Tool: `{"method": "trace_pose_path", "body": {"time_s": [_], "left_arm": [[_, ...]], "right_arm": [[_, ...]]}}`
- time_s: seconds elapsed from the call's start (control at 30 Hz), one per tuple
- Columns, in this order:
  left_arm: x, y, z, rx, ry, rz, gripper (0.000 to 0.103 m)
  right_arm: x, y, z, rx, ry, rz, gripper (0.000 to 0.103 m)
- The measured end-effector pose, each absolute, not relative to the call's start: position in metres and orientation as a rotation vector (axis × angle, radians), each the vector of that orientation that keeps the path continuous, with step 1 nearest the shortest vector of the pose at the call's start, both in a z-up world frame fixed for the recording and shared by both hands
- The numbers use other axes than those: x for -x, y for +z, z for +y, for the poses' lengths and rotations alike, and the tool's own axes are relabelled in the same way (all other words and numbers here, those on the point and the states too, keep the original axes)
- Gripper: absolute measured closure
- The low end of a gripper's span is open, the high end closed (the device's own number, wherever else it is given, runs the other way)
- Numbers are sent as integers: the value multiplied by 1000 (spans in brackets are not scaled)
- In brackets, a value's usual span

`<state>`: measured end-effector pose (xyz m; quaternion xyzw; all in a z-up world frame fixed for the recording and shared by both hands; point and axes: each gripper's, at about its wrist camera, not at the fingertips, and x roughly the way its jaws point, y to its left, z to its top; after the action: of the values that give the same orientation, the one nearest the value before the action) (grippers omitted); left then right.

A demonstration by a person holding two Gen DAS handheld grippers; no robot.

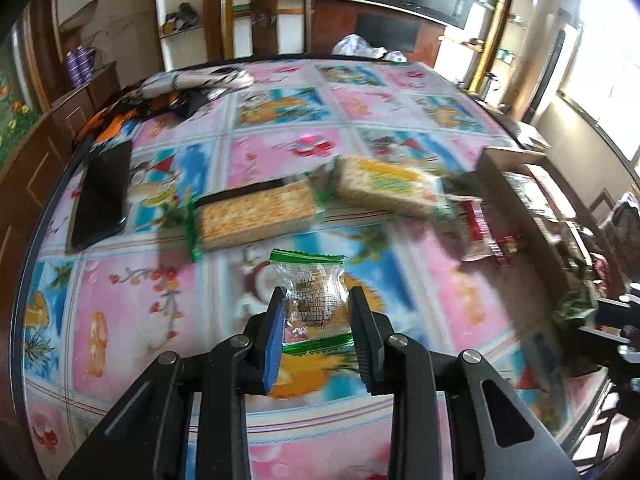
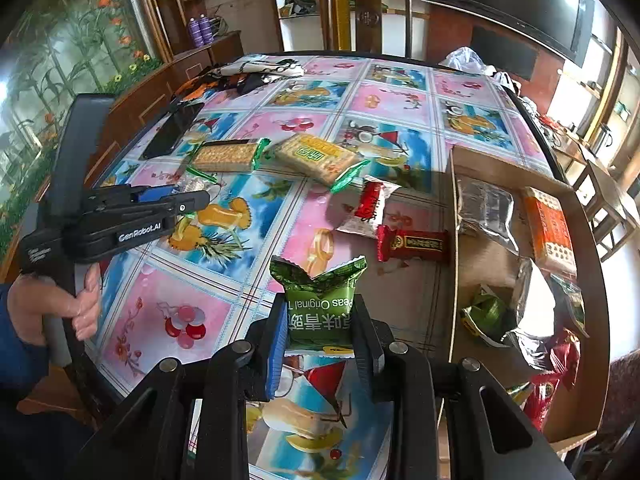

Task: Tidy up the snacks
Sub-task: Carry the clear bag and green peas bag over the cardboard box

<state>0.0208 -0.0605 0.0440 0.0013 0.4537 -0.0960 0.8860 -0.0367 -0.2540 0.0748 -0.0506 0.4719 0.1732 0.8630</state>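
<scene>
In the left wrist view my left gripper (image 1: 318, 298) is shut on a small clear-wrapped snack with green ends (image 1: 310, 280), held a little above the flowered tablecloth (image 1: 132, 312). My right gripper (image 2: 319, 304) is shut on a green pea packet (image 2: 320, 280), lifted over the table beside the cardboard box (image 2: 453, 240). The right wrist view also shows the left gripper (image 2: 200, 196) at the left, with a hand (image 2: 80, 312) on its handle. Two long cracker packs (image 2: 224, 156) (image 2: 316, 156) and two red-wrapped snacks (image 2: 368, 204) (image 2: 416, 244) lie loose on the table.
The cardboard box at the right holds several packets, among them a silver bag (image 2: 484, 208) and an orange pack (image 2: 548, 224). A black phone (image 2: 172, 130) lies at the table's left edge, with crumpled cloth (image 2: 256, 68) at the far side. A wooden chair (image 2: 368, 12) stands behind.
</scene>
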Motion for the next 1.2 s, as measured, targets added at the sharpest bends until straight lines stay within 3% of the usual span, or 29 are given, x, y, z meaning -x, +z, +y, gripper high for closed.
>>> {"method": "trace_pose_path", "body": {"time_s": [0.63, 1.2], "left_arm": [[6, 79, -177, -98, -461, 877, 74], [7, 87, -235, -178, -521, 855, 74]], "right_arm": [[48, 83, -317, -4, 241, 974, 71], [52, 89, -367, -55, 174, 951, 71]]}}
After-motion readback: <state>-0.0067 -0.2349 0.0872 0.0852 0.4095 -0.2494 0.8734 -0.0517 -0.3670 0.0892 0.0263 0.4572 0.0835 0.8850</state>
